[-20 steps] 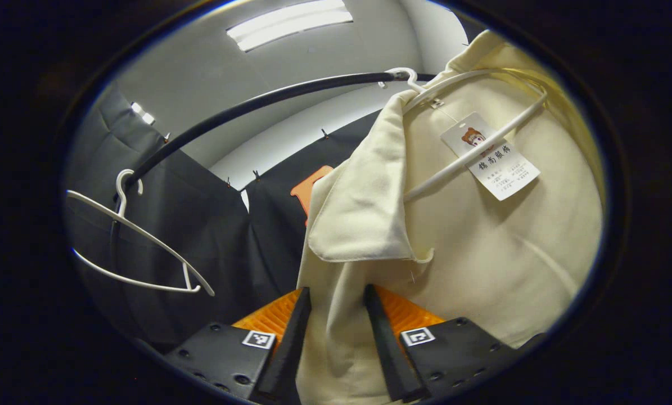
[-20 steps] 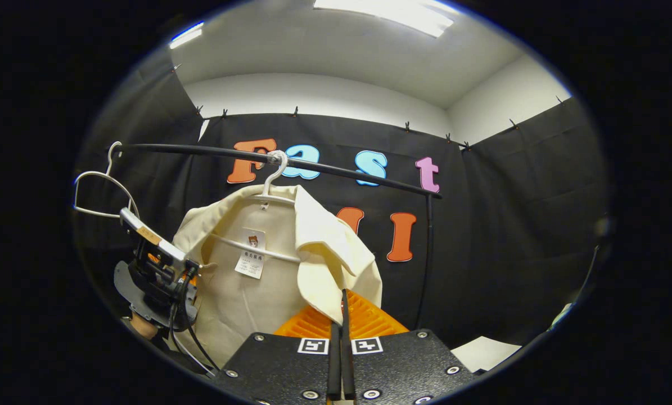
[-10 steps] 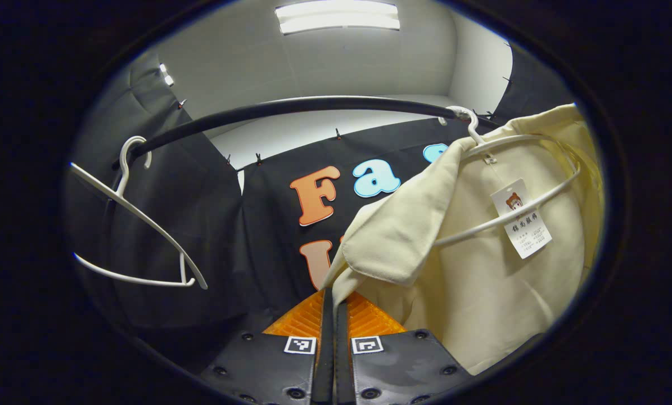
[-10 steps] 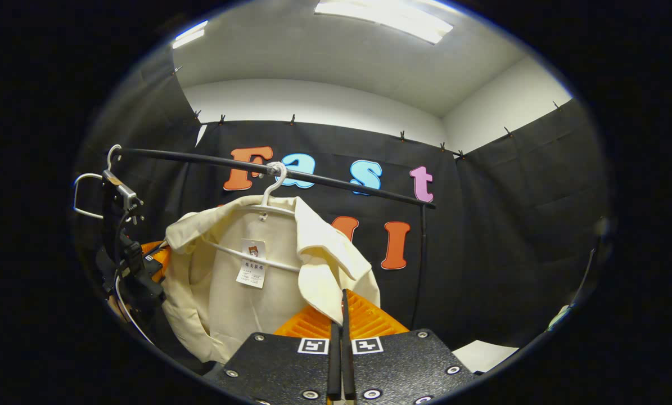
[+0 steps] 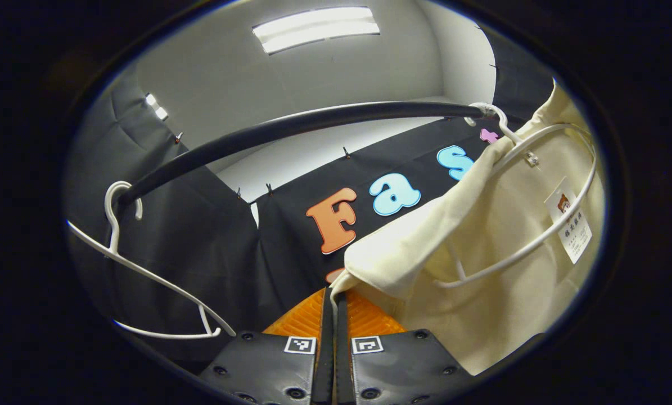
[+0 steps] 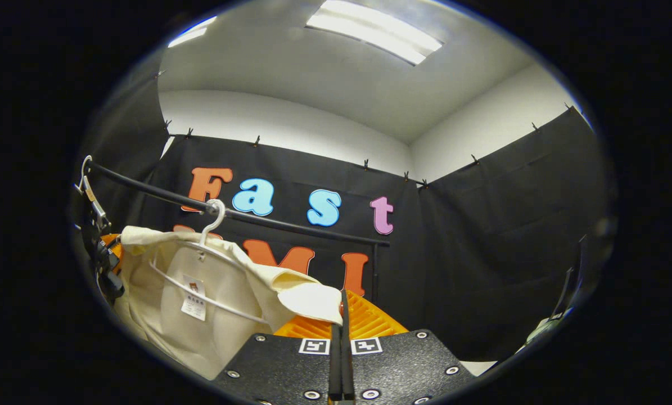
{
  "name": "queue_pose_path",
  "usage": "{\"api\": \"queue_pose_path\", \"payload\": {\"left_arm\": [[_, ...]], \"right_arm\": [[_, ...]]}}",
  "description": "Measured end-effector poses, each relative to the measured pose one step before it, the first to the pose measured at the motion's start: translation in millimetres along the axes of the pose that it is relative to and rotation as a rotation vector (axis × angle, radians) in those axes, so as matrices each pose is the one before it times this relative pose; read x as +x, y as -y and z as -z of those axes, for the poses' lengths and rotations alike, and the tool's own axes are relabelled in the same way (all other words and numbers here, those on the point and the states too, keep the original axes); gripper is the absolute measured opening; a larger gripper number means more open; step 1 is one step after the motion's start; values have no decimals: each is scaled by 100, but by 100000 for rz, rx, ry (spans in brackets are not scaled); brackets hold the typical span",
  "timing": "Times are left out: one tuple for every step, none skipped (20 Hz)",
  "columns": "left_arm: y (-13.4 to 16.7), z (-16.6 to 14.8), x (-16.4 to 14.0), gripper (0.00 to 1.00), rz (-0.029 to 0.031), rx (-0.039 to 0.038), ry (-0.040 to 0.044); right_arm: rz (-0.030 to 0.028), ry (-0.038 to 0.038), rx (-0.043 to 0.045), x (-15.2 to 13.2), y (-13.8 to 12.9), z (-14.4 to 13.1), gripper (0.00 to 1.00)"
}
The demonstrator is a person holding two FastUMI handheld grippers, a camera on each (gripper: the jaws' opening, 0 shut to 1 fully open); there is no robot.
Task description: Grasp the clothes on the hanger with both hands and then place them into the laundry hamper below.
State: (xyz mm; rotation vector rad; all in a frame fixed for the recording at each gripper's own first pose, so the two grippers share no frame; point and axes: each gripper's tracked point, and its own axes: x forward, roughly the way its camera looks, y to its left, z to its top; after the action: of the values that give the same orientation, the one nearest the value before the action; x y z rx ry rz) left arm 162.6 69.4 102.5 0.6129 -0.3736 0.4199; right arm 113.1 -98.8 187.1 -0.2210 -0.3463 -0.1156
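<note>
Cream cloth of the shirt [image 5: 499,270] is pinched at each front edge by the closed left tool [image 5: 330,304] and right tool [image 6: 342,306], but it hangs on its hanger [image 6: 201,281], hamper step undone.

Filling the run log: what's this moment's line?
left tongs: shut on shirt | right tongs: shut on shirt | hanger: on rail

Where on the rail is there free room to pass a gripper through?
Free: the bare stretch of rail between the empty hanger and the hanger carrying the cream shirt. In the right gripper view, the rail beyond the shirt toward its upright post is also bare. Crowded: around the shirt, where the left gripper and right gripper each pinch a front edge.
</note>
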Motion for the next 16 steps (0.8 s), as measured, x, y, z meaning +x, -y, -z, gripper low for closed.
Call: {"api": "queue_pose_path", "payload": {"left_arm": [[93, -227, 533, 9, -225, 168, 1013], [184, 7, 564, 9, -32, 40, 782], [20, 116, 486, 9, -108, 62, 604], [149, -69, 395, 9, -198, 214, 745], [-10, -137, 498, 9, -823, 414, 1162], [13, -163, 335, 9, -1031, 304, 763], [60, -129, 70, 9, -335, -489, 444], [316, 18, 54, 9, 380, -926, -237], [314, 174, 6, 9, 880, -863, -326], [344, 185, 128, 9, 846, -261, -299], [422, 132, 235, 9, 881, 98, -282], [256, 269, 248, 9, 539, 154, -303], [251, 347, 165, 9, 287, 339, -707], [-18, 457, 239, 9, -668, 1196, -1126], [-188, 642, 244, 9, -937, 1063, -1197], [-95, 513, 272, 9, -595, -97, -682]], "right_arm": [[1093, 2125, -686, 1189, 624, -773, 0], [521, 1627, -743, 1256, 407, -529, 0], [297, 1127, -580, 1244, 345, -300, 0], [25, 1143, -353, 1347, 267, -202, 0], [-678, 468, -431, 1546, 109, 43, 0], [-1010, 681, -222, 1325, -37, 107, 0], [-1050, 370, -103, 1451, 136, 409, 0], [-695, -840, 118, 1225, 186, 838, 0], [-910, -2093, 795, 1338, 208, 1431, 0], [-167, -3122, 1528, 755, 117, 1690, 0], [79, -3249, 1012, 331, 45, 1801, 0], [77, -2080, 271, -47, -175, 1614, 0], [-103, -2099, -230, -233, -318, 1591, 0], [-941, -2488, 55, -515, -678, 1771, 0], [-1792, -2236, 978, -729, -1014, 1531, 0], [-1586, -1095, 1170, -941, -872, 1149, 0]]}}
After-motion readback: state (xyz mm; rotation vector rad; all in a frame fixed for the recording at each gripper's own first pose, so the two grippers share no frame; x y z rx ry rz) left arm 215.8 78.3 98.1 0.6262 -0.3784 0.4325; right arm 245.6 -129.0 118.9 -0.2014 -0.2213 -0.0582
